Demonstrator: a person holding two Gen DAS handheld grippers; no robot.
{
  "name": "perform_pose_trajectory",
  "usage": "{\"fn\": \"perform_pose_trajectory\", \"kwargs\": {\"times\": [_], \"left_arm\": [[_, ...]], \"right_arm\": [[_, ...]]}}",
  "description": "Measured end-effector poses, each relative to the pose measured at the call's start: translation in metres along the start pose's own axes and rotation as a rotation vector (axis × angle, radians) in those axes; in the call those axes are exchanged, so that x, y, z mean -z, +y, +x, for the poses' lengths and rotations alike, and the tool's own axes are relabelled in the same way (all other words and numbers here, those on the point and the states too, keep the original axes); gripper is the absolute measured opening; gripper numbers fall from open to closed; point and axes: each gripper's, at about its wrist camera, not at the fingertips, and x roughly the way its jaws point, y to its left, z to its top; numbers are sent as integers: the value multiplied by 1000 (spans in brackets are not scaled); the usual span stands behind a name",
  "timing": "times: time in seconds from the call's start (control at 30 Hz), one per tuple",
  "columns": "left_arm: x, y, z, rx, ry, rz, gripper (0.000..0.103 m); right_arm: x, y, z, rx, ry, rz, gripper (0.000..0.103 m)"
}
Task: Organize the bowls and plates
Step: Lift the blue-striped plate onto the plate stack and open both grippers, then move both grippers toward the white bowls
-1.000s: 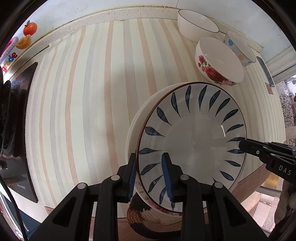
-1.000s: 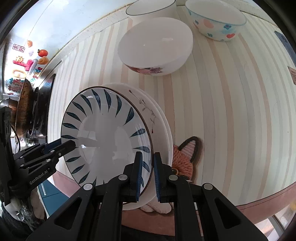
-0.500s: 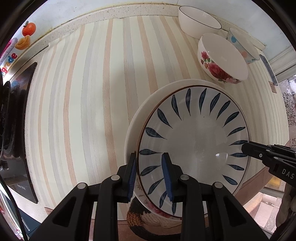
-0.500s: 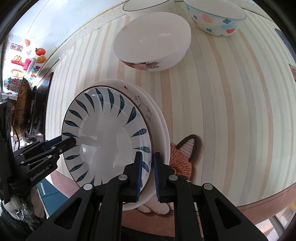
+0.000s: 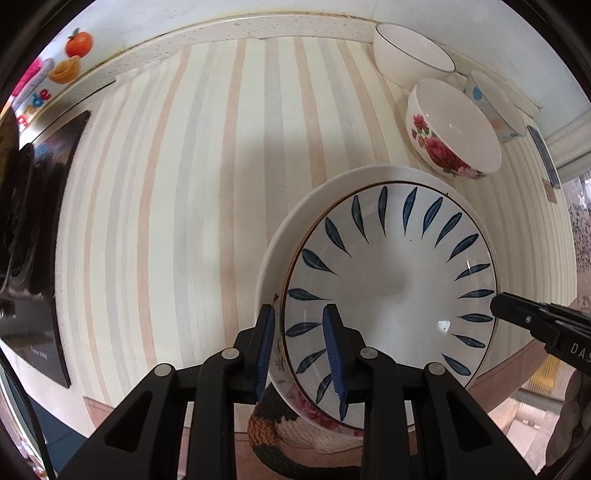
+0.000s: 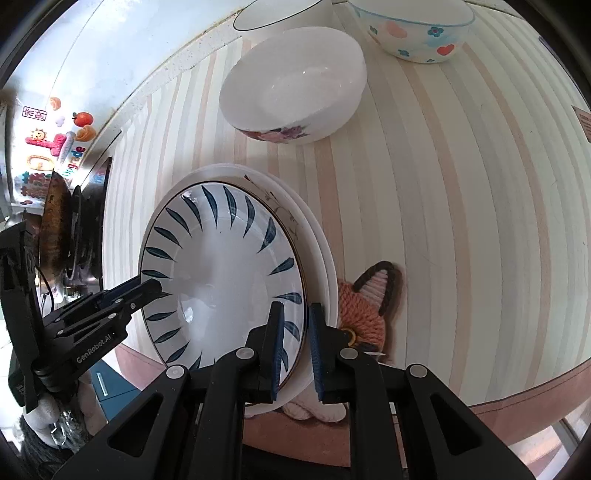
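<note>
A white plate with blue leaf marks lies on a stack of white plates at the counter's front edge. My left gripper is shut on the leaf plate's rim from one side. My right gripper is shut on its opposite rim. Each gripper shows in the other's view, the right one and the left one. Three bowls stand behind: a rose bowl, a plain white bowl and a spotted bowl.
The striped counter runs to a wall at the back. A black stove with a pan lies at the left. Knitted coasters lie under the plate stack. The counter's front edge is close.
The leaf plate has come down from a tilt to lie nearly flat on the white plates. Both grippers moved down with it and kept their hold.
</note>
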Motion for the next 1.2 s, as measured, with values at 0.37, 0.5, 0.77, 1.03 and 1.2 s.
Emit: {"fn": "perform_pose_trajectory", "kwargs": {"times": [0.37, 0.5, 0.77, 1.03, 1.2], "left_arm": [[46, -4, -71, -40, -112, -92, 24], [63, -10, -103, -45, -152, -119, 24], [100, -15, -167, 3, -232, -99, 25], [138, -20, -206, -8, -308, -24, 25], [156, -20, -217, 4, -338, -7, 37]], "right_arm": [[22, 18, -31, 30, -53, -76, 16], [45, 35, -60, 39, -102, -136, 16], [98, 66, -131, 29, -197, -217, 16], [156, 90, -187, 53, -288, -237, 16], [186, 97, -206, 77, -320, -224, 52]]}}
